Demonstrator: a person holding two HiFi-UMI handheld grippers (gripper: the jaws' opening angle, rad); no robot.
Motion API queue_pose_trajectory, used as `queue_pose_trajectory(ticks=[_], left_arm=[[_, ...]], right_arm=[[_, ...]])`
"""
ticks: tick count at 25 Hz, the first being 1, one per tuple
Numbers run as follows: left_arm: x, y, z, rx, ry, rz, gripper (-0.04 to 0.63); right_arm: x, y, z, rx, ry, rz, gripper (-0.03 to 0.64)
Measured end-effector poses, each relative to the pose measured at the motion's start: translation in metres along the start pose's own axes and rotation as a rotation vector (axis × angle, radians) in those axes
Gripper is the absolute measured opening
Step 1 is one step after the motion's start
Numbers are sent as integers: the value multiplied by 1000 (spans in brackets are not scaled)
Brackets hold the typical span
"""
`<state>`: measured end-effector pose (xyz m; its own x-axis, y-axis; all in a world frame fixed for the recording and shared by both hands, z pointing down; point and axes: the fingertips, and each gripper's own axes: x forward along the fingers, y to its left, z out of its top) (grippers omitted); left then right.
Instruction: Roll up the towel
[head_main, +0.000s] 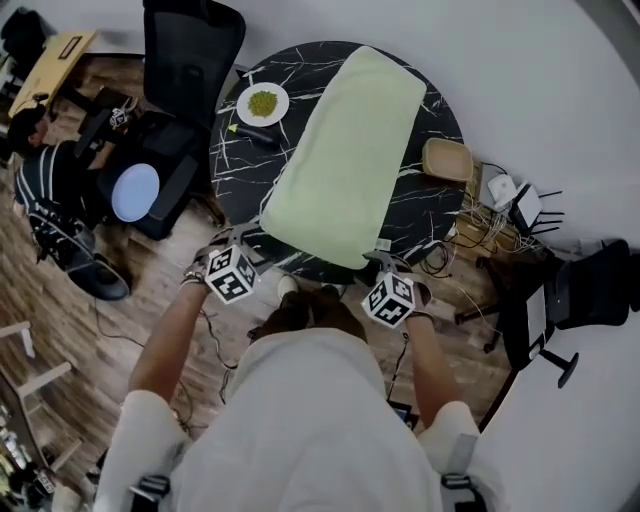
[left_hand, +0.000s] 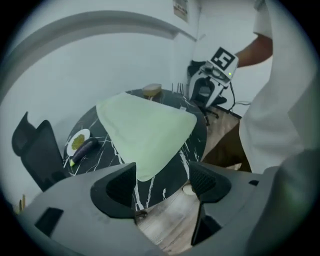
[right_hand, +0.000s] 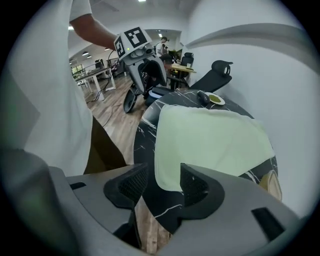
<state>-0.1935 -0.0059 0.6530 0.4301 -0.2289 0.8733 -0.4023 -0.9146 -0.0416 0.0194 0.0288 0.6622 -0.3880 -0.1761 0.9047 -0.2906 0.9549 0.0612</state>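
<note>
pale green towel (head_main: 345, 160) spread flat and unrolled on the round black marble desk (head_main: 440, 215), long side running away from the person, near short edge close to the rim of the desk. left tongs (head_main: 232, 250) low at the near rim, just beside the near left corner of the towel, pointing steeply down; in the left gripper view jaws wide apart, that corner of the towel seen in the gap beyond the tips, no pad touching it, nothing held. right tongs (head_main: 388, 265) at the near rim too, just beside the near right corner, also pointing steeply down; in the right gripper view jaws apart but with a narrower gap than the left ones, towel corner showing between them and partly behind one pad, no pad pressing on it, nothing gripped. on the far left part of the desk a white plate (head_main: 262, 102) with something green on it, and just beside it a dark eggplant (head_main: 255, 133), both apart from the towel. on the right side of the desk, near the towel's long edge but not touching, a small wooden bowl (head_main: 447, 158). behind the desk a black chair (head_main: 190, 50); under all wooden floor (head_main: 150, 290).
</note>
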Motion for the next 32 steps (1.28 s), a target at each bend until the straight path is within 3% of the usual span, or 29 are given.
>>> queue_pose_trajectory(ticks=[4,7,9,11,13,21,22,23,27,32], left_arm=[[38,12,-17,155,162,-73,327],[59,21,-31,205,244,-99,327],[68,28,-34,211,264,-90,304],[75,34,-35,218,275,-67,209],[79,35,-39,227,300,-69,173],[85,28,-43,231,382,-142,114],[84,28,-43,232,384,-134,77],[84,28,-43,233,382,-120,17],[82,20,-45,217,368,-110,14],[71,-24,-57,207,362,-191,14]], right_arm=[[32,1,-6,-17,55,37,169],[48,1,-15,-17,110,51,145],[55,2,-24,0,147,63,143],[59,2,-30,10,174,73,143],[61,4,-37,8,207,84,142],[66,6,-46,20,231,127,141],[66,4,-46,21,227,112,119],[65,1,-46,24,223,92,18],[58,1,-49,94,188,40,17],[48,34,-68,134,194,73,17]])
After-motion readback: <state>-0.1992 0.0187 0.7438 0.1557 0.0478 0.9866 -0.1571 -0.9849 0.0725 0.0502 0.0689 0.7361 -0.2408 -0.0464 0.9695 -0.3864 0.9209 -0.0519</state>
